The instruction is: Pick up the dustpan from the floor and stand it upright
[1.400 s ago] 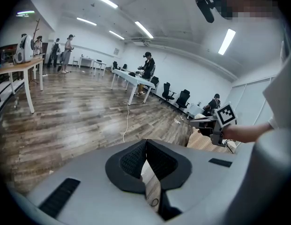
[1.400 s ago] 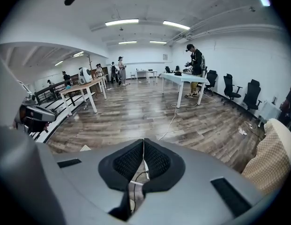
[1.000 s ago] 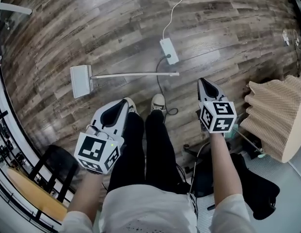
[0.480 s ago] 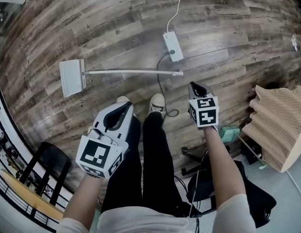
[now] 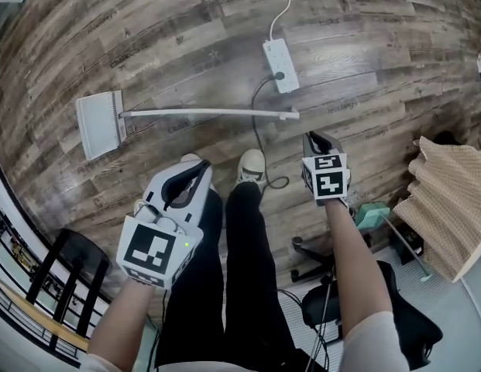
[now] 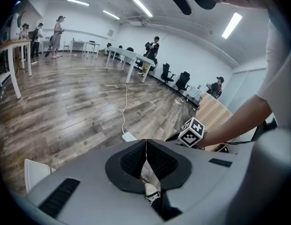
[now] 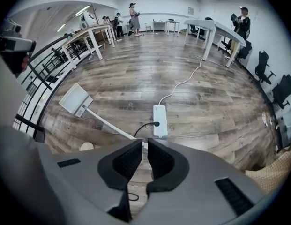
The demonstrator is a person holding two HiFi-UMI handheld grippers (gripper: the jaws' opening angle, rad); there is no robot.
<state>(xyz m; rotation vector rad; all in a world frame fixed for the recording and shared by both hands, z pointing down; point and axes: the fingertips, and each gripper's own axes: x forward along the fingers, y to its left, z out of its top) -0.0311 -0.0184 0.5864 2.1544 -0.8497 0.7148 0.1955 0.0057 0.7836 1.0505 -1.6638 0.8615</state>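
The white dustpan (image 5: 101, 122) lies flat on the wooden floor, its long handle (image 5: 209, 113) running right to an end near the power strip. The right gripper view shows the pan (image 7: 76, 100) at the left and the handle (image 7: 110, 124) slanting toward the jaws. My right gripper (image 5: 314, 139) points steeply down just below and right of the handle's end, apart from it, jaws shut and empty (image 7: 145, 144). Above the person's left leg my left gripper (image 5: 200, 169) hovers, short of the handle, its pads touching (image 6: 146, 144) with nothing held.
A white power strip (image 5: 280, 64) with its cables lies just beyond the handle's end. The person's shoes (image 5: 252, 165) stand between the grippers. A black stool (image 5: 77, 266) is at the lower left. A beige ribbed object (image 5: 449, 200) and a chair base (image 5: 317, 258) are at the right.
Both grippers have sunk toward the floor, the right one tipping more steeply down near the handle's end. The dustpan has not moved on the floor.
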